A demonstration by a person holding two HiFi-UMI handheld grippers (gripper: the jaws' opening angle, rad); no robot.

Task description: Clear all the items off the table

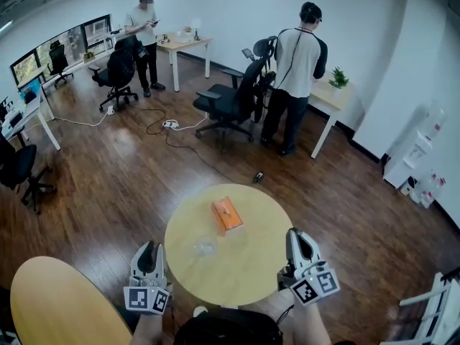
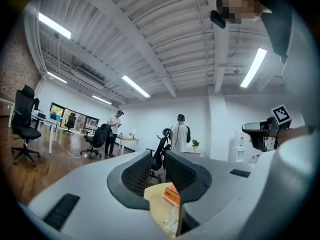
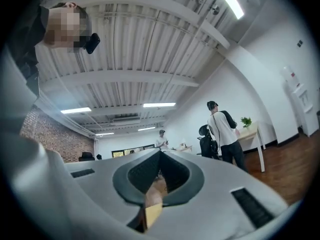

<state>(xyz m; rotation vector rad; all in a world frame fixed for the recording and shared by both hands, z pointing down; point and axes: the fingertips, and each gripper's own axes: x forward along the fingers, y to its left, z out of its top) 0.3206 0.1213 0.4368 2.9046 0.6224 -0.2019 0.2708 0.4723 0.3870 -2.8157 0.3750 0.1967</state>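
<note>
On the round table (image 1: 253, 282) an orange tissue box (image 1: 226, 214) and a clear glass (image 1: 205, 248) are sitting near the middle, so clearing is looking unfinished. Left gripper (image 1: 147, 250) is hovering at the near edge, jaws slightly apart on nothing; right gripper (image 1: 296, 236) likewise (jaws pressed together, empty). Any pickup is probably calling for wider jaws.

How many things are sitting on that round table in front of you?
2. An orange box lies near the middle of the round table; a clear glass sits closer to the camera wearer, slightly left of the box. Nothing appears hidden.
</note>
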